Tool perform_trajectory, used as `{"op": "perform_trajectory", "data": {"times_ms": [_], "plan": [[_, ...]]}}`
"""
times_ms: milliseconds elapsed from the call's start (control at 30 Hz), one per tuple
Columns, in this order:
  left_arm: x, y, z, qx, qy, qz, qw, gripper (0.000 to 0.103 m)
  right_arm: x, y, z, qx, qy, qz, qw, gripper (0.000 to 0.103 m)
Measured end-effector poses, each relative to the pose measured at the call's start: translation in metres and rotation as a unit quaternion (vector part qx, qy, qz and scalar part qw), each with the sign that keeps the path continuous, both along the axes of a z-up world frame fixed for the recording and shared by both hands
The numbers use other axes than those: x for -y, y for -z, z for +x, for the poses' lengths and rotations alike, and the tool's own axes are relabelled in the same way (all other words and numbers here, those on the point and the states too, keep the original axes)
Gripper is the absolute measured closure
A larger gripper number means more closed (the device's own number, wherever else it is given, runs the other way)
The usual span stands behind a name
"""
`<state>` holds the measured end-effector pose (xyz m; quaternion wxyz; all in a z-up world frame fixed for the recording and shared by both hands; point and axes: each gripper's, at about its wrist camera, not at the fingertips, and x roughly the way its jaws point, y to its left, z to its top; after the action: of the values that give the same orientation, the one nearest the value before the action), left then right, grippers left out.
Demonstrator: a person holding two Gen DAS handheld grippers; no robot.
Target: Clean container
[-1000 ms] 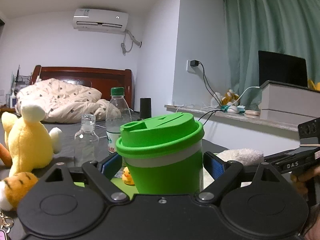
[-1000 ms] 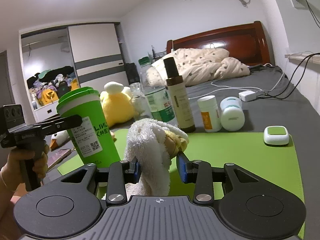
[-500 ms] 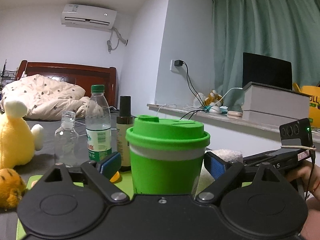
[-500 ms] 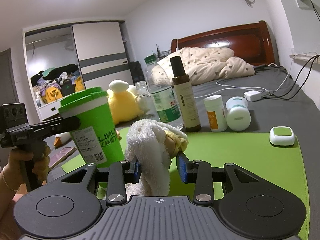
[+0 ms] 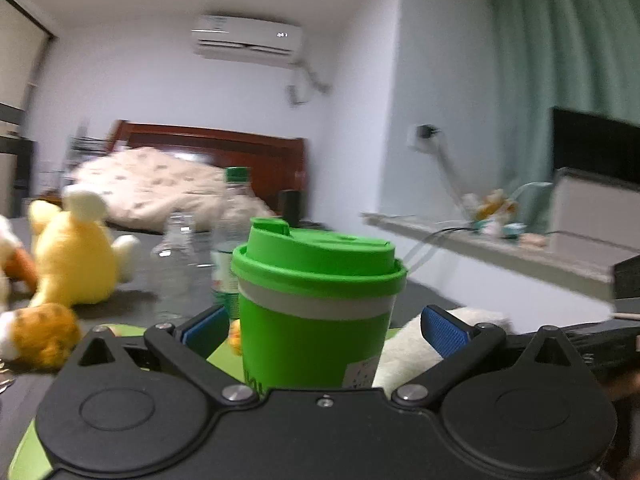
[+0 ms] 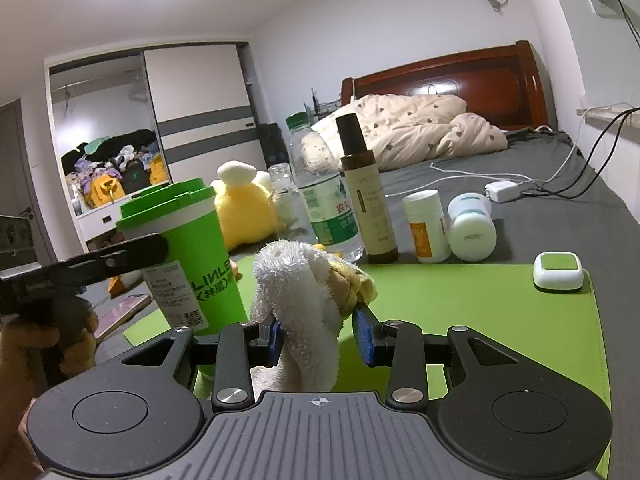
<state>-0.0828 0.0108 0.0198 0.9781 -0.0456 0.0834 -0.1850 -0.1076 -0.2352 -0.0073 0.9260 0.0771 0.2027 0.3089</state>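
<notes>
Green mat (image 6: 480, 300): bare between the cloth (image 6: 296, 304) and the small green-topped box (image 6: 558, 271), leaving open passage on the right; behind it a row of water bottle (image 6: 320, 192), brown bottle (image 6: 366, 196) and two white jars (image 6: 426, 226) blocks the rear; green cup (image 6: 188, 256) and plush toy (image 6: 246, 208) crowd the left.

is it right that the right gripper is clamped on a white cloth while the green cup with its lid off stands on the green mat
Not quite. The green cup has its lid on, as the left wrist view shows. The rest holds: the right gripper is shut on the white cloth, and the cup stands on the green mat.
</notes>
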Motion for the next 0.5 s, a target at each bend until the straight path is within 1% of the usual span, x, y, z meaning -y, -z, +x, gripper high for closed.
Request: {"op": "perform_trajectory", "data": {"times_ms": [67, 200, 333, 367, 400, 433, 467, 500], "plan": [[0.010, 0.001, -0.002, 0.005, -0.036, 0.005, 0.9993, 0.000, -0.001, 0.000, 0.000, 0.000, -0.002, 0.000, 1.000, 0.066], [0.025, -0.001, -0.006, 0.024, -0.092, 0.013, 0.9954, 0.000, -0.003, 0.001, 0.001, -0.003, -0.005, 0.000, 1.000, 0.066], [0.031, -0.006, -0.009, 0.041, -0.125, 0.008, 0.9913, 0.000, -0.003, 0.001, 0.001, -0.005, -0.010, 0.002, 1.000, 0.066], [0.033, -0.007, -0.009, 0.042, -0.130, 0.008, 0.9906, 0.003, -0.004, 0.000, 0.001, -0.005, -0.011, 0.003, 1.000, 0.066], [0.033, -0.008, -0.008, 0.042, -0.130, 0.007, 0.9906, 0.008, -0.004, 0.000, 0.001, -0.006, -0.012, 0.003, 1.000, 0.066], [0.033, -0.008, -0.008, 0.040, -0.127, 0.003, 0.9910, 0.012, -0.005, 0.001, 0.001, -0.006, -0.012, 0.003, 1.000, 0.066], [0.032, -0.008, -0.008, 0.038, -0.124, 0.000, 0.9915, 0.020, -0.006, 0.001, 0.001, -0.007, -0.013, 0.003, 1.000, 0.066], [0.032, -0.008, -0.007, 0.036, -0.121, -0.002, 0.9919, 0.020, -0.007, 0.001, 0.002, -0.009, -0.015, 0.002, 1.000, 0.066]]}}
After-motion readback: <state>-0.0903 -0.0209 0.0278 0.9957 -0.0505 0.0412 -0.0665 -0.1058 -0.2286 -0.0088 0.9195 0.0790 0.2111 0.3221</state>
